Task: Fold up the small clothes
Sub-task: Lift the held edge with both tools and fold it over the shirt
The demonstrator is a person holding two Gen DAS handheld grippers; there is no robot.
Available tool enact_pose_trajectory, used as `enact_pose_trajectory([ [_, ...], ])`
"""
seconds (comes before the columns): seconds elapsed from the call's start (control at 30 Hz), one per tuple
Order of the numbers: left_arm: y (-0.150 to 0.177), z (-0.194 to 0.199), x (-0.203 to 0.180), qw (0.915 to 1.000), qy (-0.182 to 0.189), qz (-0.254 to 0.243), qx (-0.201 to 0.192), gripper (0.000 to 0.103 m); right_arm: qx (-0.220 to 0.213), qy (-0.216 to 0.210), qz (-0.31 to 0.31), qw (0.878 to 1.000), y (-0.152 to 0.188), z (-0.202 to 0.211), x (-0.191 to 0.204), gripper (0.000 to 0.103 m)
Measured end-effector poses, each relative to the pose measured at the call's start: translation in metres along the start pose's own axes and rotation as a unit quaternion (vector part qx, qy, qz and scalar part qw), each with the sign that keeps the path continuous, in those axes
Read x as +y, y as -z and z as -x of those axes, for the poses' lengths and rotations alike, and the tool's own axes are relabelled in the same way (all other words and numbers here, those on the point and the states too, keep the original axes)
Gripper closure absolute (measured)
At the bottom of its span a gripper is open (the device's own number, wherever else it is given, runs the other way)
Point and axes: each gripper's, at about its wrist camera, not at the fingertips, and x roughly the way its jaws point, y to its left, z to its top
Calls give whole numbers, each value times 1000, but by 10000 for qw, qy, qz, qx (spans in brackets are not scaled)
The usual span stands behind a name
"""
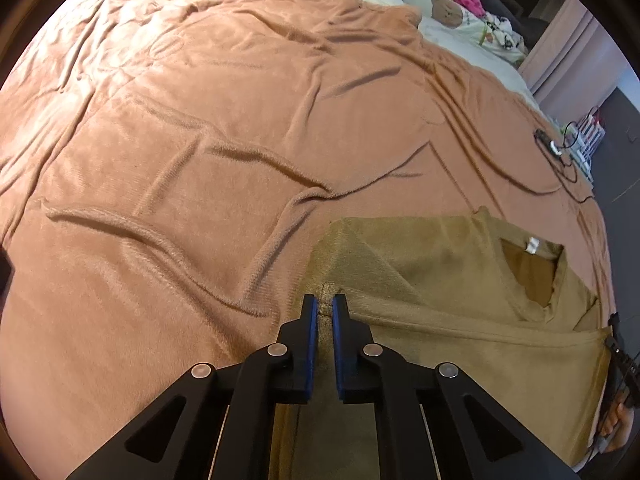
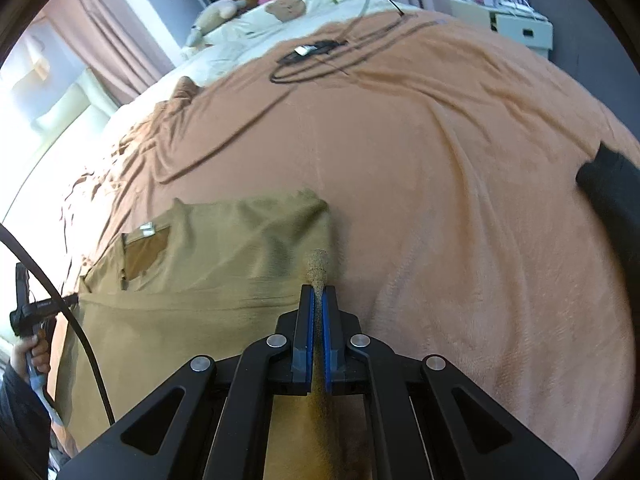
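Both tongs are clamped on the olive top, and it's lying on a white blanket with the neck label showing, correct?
Not quite: the blanket is peach-brown, not white, as the right wrist view shows. Otherwise correct: the left tongs and right tongs each pinch the olive top, and its neck label shows.

Blanket [image 2: 440,200] left open right of shirt [image 2: 200,280]; far side blocked by cable loop [image 2: 320,60]; dark garment [image 2: 612,196] at right edge.

Both wrist cameras look steeply down, close over the bed [image 1: 200,140], sharing the olive shirt [image 1: 440,280] from opposite sides.
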Motion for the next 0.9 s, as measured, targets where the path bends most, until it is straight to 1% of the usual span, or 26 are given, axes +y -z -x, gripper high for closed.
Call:
enact_pose_trajectory([
  [0.1, 1, 21, -2, 9999, 39, 21, -148, 95, -162, -71, -54, 9998, 1, 14, 0, 103],
  [0.23, -1, 49, -5, 9993, 97, 10, -359, 95, -274, -119, -158, 9994, 2, 30, -1, 103],
  [0.37, -3, 72, -8, 9985, 105, 12, -528, 96, -439, -204, -143, 9987, 5, 50, 7, 103],
  [0.57, -6, 102, -12, 9966, 171, 44, -807, 96, -551, -158, -8, 9984, 5, 69, 14, 103],
  [0.73, -16, 119, -11, 9946, 207, 98, -1011, 96, -700, -74, 166, 9974, -5, 83, 25, 103],
  [0.9, -33, 121, -14, 9939, 169, 133, -1086, 96, -799, -31, 232, 9965, -18, 81, 33, 103],
])
